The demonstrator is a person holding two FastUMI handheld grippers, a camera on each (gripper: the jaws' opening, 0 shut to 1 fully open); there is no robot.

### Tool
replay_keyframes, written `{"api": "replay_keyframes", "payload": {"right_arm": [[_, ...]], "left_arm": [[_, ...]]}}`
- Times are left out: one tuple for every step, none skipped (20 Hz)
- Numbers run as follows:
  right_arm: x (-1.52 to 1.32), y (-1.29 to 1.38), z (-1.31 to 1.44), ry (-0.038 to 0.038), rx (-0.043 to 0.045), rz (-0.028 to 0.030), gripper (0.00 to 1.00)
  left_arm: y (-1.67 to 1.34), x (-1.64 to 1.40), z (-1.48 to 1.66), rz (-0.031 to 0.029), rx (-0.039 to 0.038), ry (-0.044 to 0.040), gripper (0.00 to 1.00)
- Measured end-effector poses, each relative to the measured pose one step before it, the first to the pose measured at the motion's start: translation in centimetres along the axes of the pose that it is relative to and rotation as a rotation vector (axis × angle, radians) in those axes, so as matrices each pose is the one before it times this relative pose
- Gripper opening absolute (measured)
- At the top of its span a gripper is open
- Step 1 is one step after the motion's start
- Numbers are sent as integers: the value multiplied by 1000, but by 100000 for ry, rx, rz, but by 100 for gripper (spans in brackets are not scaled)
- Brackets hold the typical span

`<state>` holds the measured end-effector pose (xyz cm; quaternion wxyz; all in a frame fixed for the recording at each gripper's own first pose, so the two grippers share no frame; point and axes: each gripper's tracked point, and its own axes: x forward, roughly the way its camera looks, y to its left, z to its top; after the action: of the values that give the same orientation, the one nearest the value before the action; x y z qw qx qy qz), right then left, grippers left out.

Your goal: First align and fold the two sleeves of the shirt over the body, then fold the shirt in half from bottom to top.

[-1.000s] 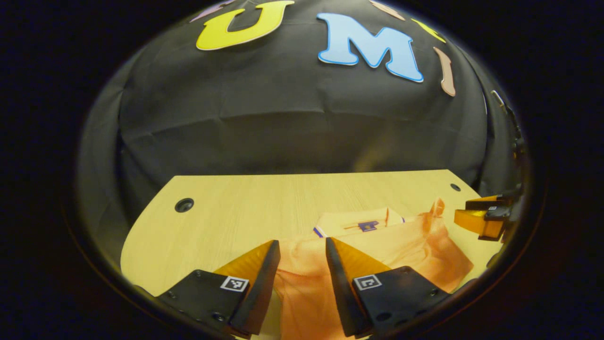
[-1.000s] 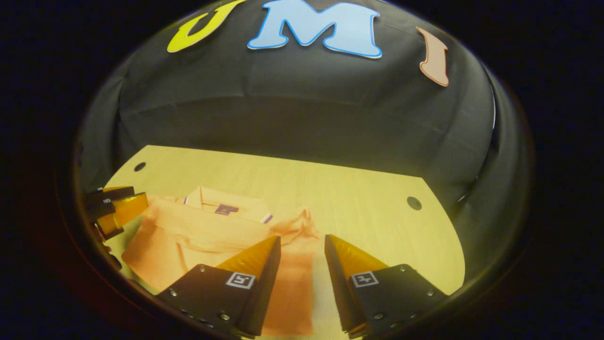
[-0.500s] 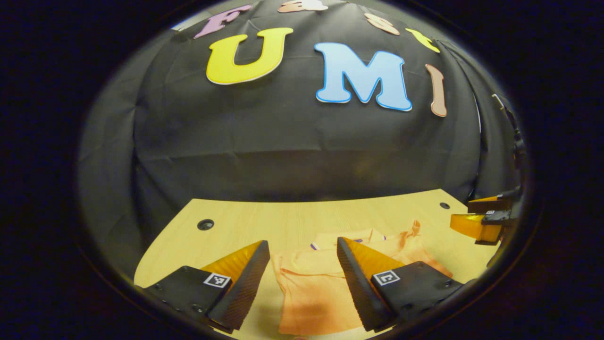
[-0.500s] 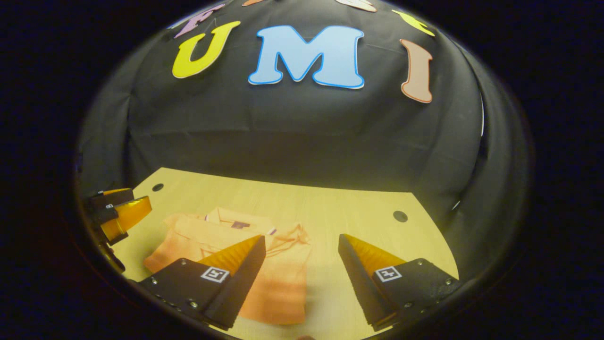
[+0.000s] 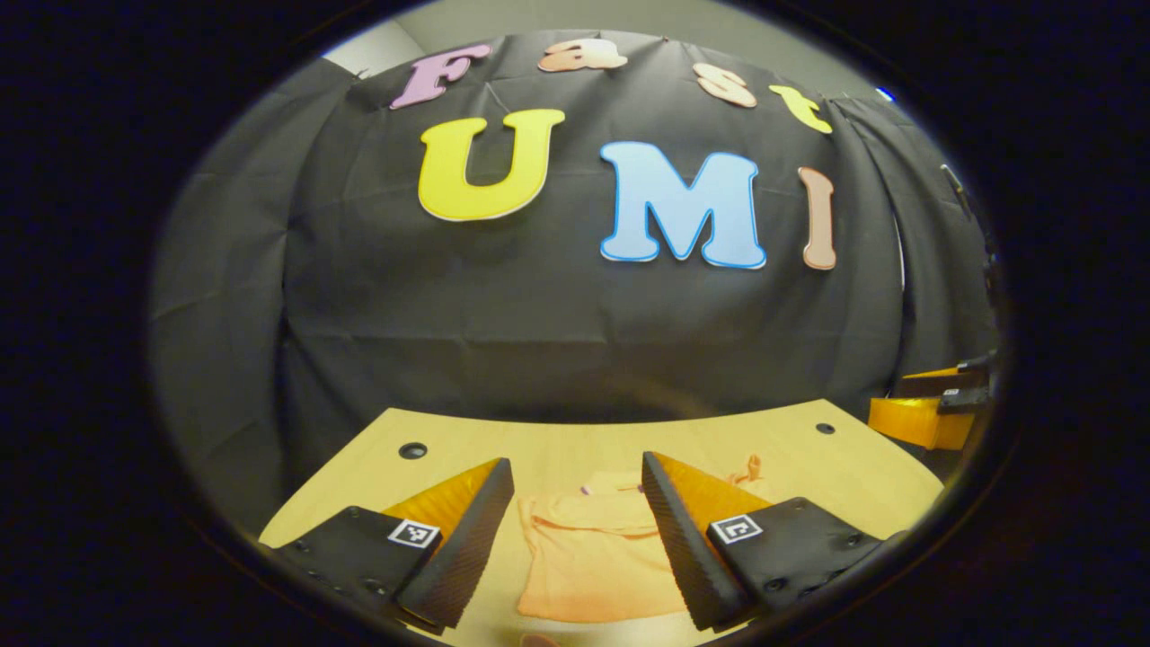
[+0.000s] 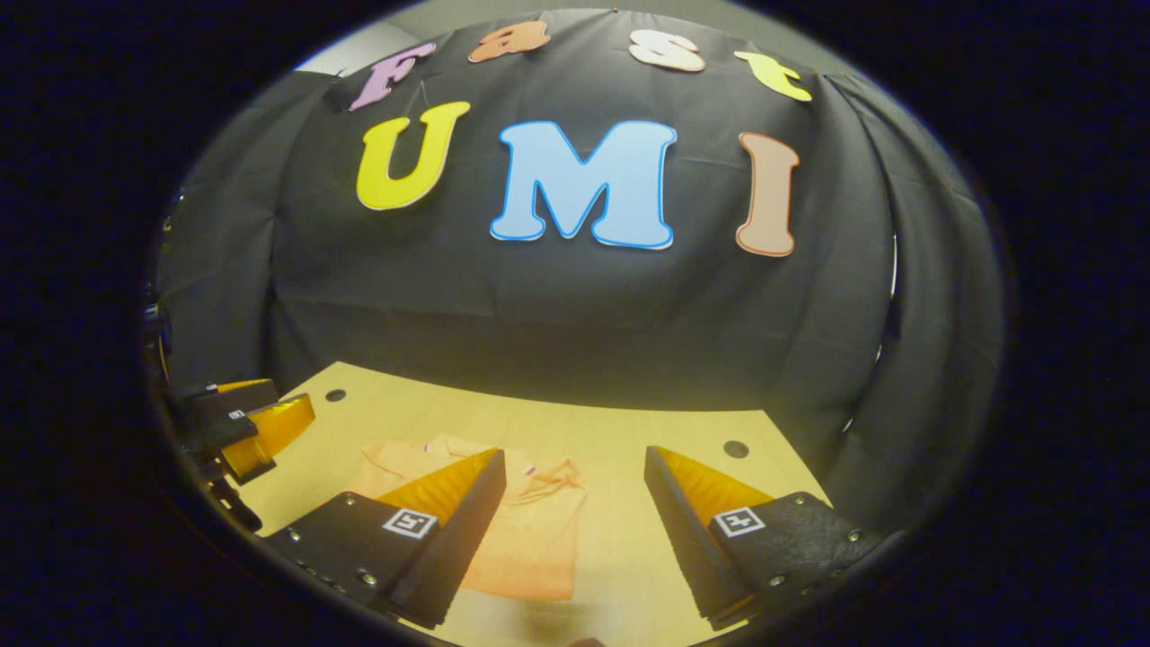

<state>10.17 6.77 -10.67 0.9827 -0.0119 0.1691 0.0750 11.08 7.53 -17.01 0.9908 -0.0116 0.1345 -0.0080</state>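
Note:
An orange shirt (image 5: 588,562) lies flat on the wooden table (image 5: 359,490), folded into a compact shape with its collar at the far end. My left gripper (image 5: 577,463) hovers open above and in front of it, holding nothing. In the right gripper view the shirt (image 6: 530,535) lies low and left of centre, partly behind one finger. My right gripper (image 6: 575,454) is open too, with nothing between its fingers. Each view catches the other gripper at its edge: the right gripper (image 5: 925,415) far right, the left gripper (image 6: 252,429) far left.
The table has a rounded far edge and two small dark holes (image 5: 412,449) (image 5: 825,429) near its far corners. The black booth wall hangs close behind the table. Bare wood (image 6: 629,539) lies to the right of the shirt.
Both grippers have drawn back and risen from the shirt, which now looks smaller and lower. Their fingers spread wider over the first half second. The shirt stays folded on the table.

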Motion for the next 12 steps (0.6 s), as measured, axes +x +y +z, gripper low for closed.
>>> {"api": "replay_keyframes", "payload": {"right_arm": [[-874,-180,249,-1060,-554,501,96],[-832,-231,156,-882,-640,502,96],[-900,-165,196,-954,-516,482,96],[-730,-159,75,-911,-598,592,96],[-810,-137,164,-1153,-792,421,96],[-725,-174,25,-986,-748,401,96],[-754,-35,103,-992,-499,651,96],[-674,127,109,-1138,-113,773,96],[-661,142,262,-1443,268,321,96],[-479,46,151,-1269,212,-60,96],[-528,13,157,-974,277,-47,96],[-416,202,208,-908,178,137,96]], "left_arm": [[-354,-790,257,106,-508,-1103,94],[-252,-746,191,691,-581,-697,94],[-185,-787,62,791,-527,-388,94],[56,-979,129,1395,-604,-866,94],[-113,-947,201,1052,-678,-1063,94],[-146,-870,188,809,-364,-1080,94],[-42,-836,96,957,231,-792,94],[-28,-782,79,967,485,-581,94],[-39,-760,94,485,264,-575,94],[-152,-676,168,118,85,-395,94],[-153,-625,169,-289,26,-352,94],[-185,-423,346,-398,210,-554,94]]}}
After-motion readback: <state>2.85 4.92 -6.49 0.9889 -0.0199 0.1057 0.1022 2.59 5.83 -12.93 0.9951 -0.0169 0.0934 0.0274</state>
